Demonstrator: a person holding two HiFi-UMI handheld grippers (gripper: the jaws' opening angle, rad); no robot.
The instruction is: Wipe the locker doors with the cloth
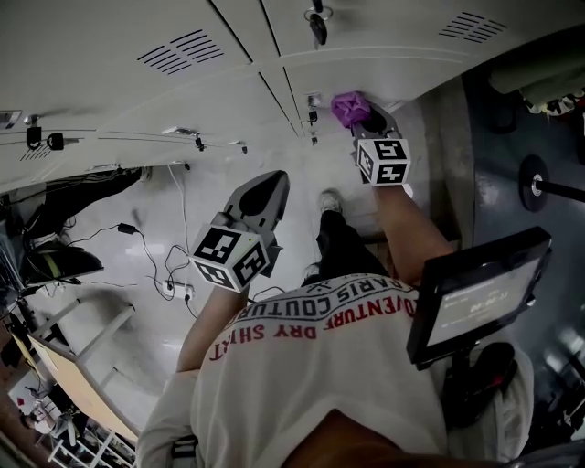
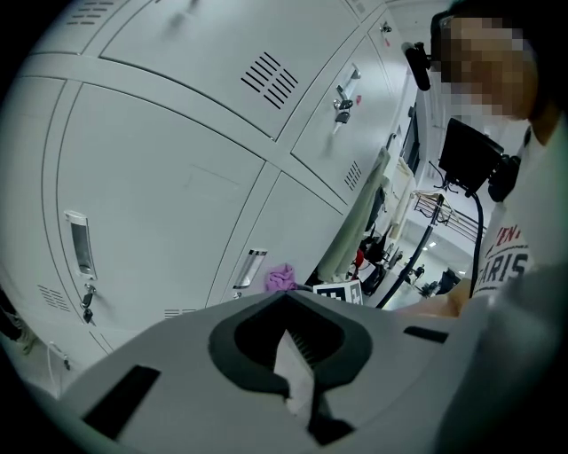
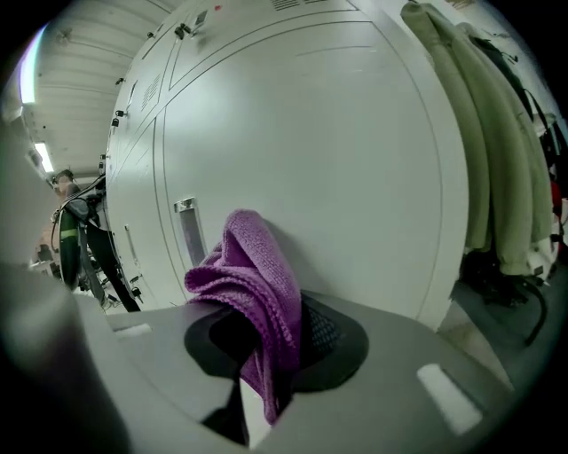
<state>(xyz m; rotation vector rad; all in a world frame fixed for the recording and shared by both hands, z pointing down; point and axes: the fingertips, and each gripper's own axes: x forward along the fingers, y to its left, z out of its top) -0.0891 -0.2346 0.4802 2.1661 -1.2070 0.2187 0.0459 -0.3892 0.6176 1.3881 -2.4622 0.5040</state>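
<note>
A purple cloth (image 1: 346, 105) is bunched in my right gripper (image 1: 360, 117), which is shut on it and holds it against a low pale-grey locker door (image 1: 366, 69). In the right gripper view the cloth (image 3: 255, 270) sticks up out of the right gripper (image 3: 282, 310) and touches that door (image 3: 337, 151), right of a recessed metal handle (image 3: 189, 239). My left gripper (image 1: 272, 183) hangs back from the lockers over the floor, shut with nothing in it. From the left gripper (image 2: 287, 298) the cloth (image 2: 281, 277) shows small, further along the locker row (image 2: 177, 195).
Pale green coats (image 3: 497, 151) hang just right of the lockers. Padlocks (image 1: 317, 26) hang on upper doors. Cables and a power strip (image 1: 169, 283) lie on the shiny floor at left. A weight plate (image 1: 533, 183) sits at right. A dark screen (image 1: 475, 292) is by the person's chest.
</note>
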